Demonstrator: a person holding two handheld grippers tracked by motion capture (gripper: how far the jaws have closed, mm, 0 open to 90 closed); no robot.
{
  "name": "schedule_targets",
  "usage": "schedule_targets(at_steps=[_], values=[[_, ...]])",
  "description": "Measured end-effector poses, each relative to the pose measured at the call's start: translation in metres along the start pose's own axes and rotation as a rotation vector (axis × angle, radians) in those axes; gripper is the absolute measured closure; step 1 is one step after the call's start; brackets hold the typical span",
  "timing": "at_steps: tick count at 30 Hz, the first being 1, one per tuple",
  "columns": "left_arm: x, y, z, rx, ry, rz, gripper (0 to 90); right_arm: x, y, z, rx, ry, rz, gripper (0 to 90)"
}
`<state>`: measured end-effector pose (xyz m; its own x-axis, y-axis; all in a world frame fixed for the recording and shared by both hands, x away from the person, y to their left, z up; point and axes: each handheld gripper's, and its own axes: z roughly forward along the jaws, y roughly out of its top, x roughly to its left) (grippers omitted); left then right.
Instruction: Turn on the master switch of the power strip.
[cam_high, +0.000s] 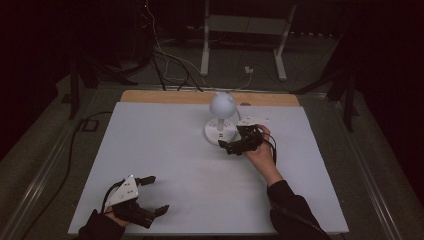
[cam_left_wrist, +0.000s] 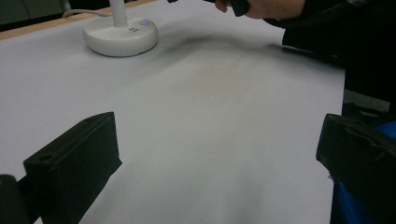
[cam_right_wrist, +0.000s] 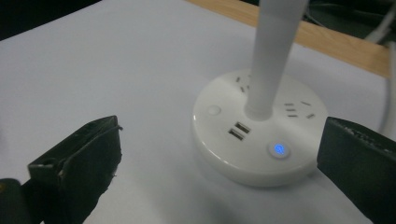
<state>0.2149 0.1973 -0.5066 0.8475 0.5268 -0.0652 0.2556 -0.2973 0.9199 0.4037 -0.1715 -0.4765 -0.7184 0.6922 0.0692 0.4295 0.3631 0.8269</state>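
A white desk lamp (cam_high: 220, 117) stands toward the far middle of the white table surface (cam_high: 165, 150), with its round head (cam_high: 222, 104) on a slim stem (cam_right_wrist: 273, 56) that rises from a round flat base (cam_right_wrist: 254, 135). The top of that base carries socket slots, two USB ports (cam_right_wrist: 237, 129), a plain round button (cam_right_wrist: 214, 110) and a second button lit blue (cam_right_wrist: 279, 149). The right gripper (cam_high: 235, 146) sits just beside the base on its near right side, held in the person's right hand (cam_high: 262, 150); its jaws are spread wide, and in the right gripper view the base lies between them and ahead, with neither jaw touching it. The left gripper (cam_high: 150, 195) rests well apart from the lamp, at the near left corner of the table, its jaws also spread with bare table between them. A strip of wooden tabletop (cam_high: 165, 96) shows along the far edge beyond the white surface, and white cables (cam_high: 170, 62) trail over the dark floor behind it, near a white metal stand (cam_high: 242, 37).
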Motion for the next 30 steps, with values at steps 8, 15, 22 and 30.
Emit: schedule_targets(at_steps=[8,15,22,30], values=[[0.000,-0.001,-0.001,0.001,0.005,-0.002,0.0,0.003,0.001,-0.015,-0.016,0.036,-0.006,0.0],[0.000,-0.001,0.000,0.001,0.004,-0.004,0.0,0.006,0.002,-0.034,-0.027,0.045,-0.025,0.0],[0.000,-0.001,0.000,0.001,0.002,-0.005,0.0,0.007,-0.007,-0.054,-0.041,0.061,-0.030,0.0],[0.000,-0.001,0.000,0.001,-0.001,-0.006,0.0,0.009,-0.023,-0.073,-0.045,0.065,-0.025,0.0]])
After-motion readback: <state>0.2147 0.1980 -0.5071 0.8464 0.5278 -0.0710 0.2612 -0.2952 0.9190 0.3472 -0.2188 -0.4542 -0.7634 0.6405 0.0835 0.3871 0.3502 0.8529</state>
